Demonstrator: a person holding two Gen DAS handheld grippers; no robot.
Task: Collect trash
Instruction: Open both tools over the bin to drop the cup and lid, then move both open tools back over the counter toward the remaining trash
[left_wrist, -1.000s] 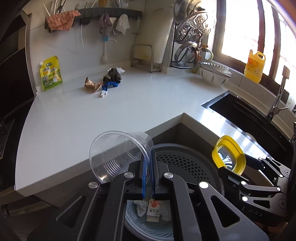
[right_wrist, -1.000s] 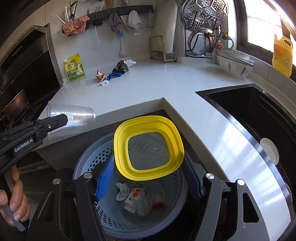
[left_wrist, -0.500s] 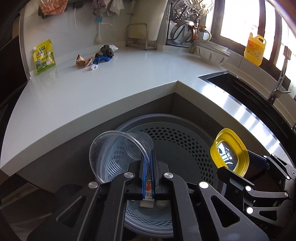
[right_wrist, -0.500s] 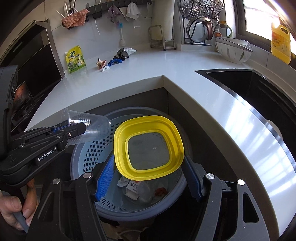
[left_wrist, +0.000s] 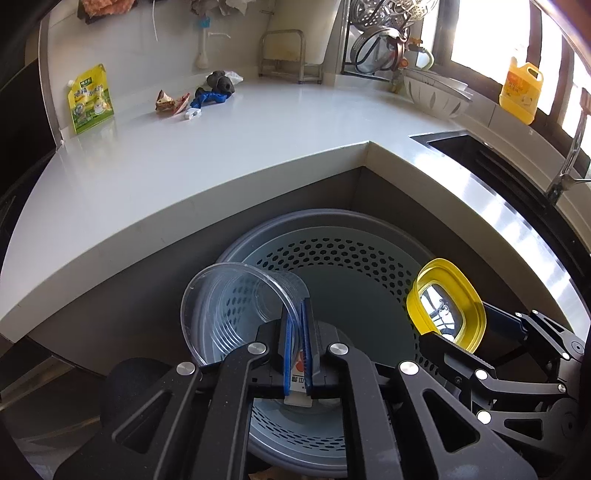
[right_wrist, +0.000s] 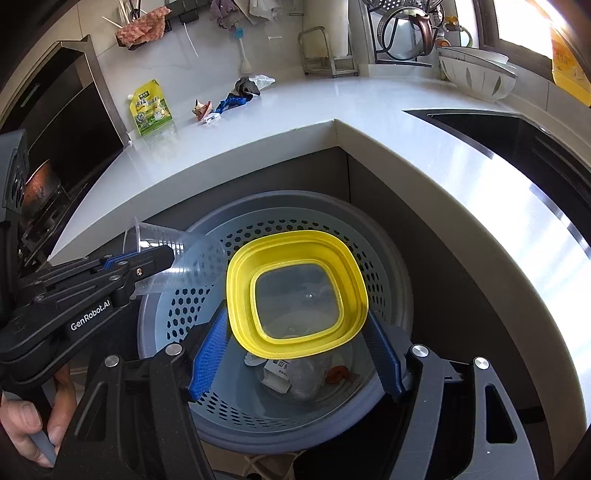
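A grey perforated trash bin (left_wrist: 332, 229) stands on the floor in the inner corner of the white counter. My left gripper (left_wrist: 297, 310) pinches the rim of a clear plastic cup (left_wrist: 229, 314) lying on its side over the bin's left edge; its jaws are opening slightly, with the cup wall still between the blue pads. The right wrist view shows the cup (right_wrist: 192, 266) and left gripper (right_wrist: 147, 254) at left. My right gripper (right_wrist: 297, 315) is shut on a square yellow-rimmed lid (right_wrist: 295, 240) above the bin (right_wrist: 295, 199). Paper scraps (right_wrist: 288, 373) lie at its bottom.
On the far counter lie crumpled wrappers (left_wrist: 171, 101), a blue scrap (left_wrist: 208, 96), a dark cloth (left_wrist: 221, 82) and a green-yellow pouch (left_wrist: 90, 98). A sink (left_wrist: 480, 158), a white bowl (left_wrist: 436, 96) and a yellow bottle (left_wrist: 521, 92) are at right. A hand (right_wrist: 33, 424) holds the left gripper.
Both grippers have sunk below the counter edge toward the bin. The cup and the yellow lid now hang over the bin's opening, still gripped.
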